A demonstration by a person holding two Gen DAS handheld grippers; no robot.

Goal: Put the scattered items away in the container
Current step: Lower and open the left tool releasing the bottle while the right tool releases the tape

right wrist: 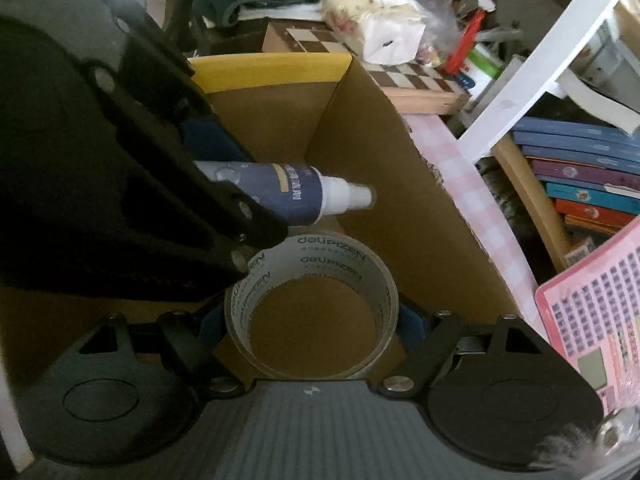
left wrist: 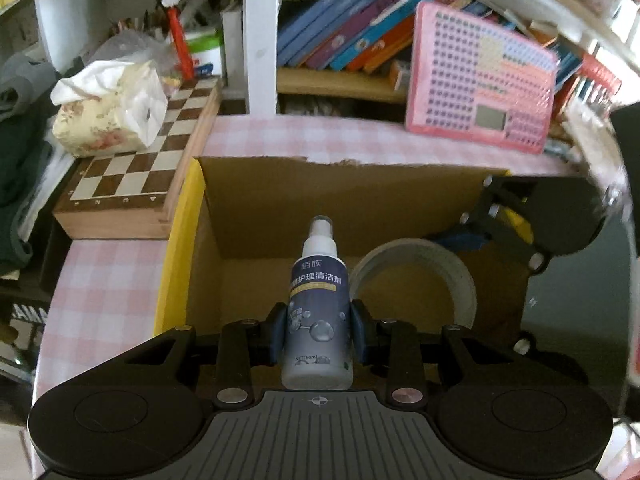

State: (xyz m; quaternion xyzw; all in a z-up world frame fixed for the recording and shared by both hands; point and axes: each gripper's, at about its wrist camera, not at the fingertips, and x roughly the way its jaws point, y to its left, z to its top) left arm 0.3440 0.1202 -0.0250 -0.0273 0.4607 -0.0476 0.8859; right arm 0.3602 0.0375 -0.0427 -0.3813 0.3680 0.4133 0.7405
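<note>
Left gripper (left wrist: 318,332): narrowly set, its blue pads (left wrist: 277,330) pressed on both flanks of a small spray bottle (left wrist: 316,308), gripped low on the body with the white nozzle pointing forward and down; held so, apparently, that it can be lowered base-last into the box below. Right gripper (right wrist: 310,326): jaws standing wide, closed on the outer rim of a roll of clear tape (right wrist: 312,308), one pad on each side, the hollow core facing the camera; the wide setting is dictated by the roll's breadth, not by slack. Both items hang over the open mouth of the cardboard box (left wrist: 256,200), the container of the task, the bottle just beside and slightly above the roll in the right wrist view; neither yet rests on the box floor, judged from the brown bottom showing clear through the roll's core. Box floor: no other contents visible. Beyond the box, on the pink checked tablecloth (left wrist: 104,292): a wooden chessboard (left wrist: 132,168) touching the box's yellow-edged left wall, a floral tissue pack (left wrist: 108,112) on top of it; a pink peg-board toy (left wrist: 484,80) leaning at the far right; a row of books (left wrist: 344,36) on the shelf behind. Stage, as judged: release of both items pending.
</note>
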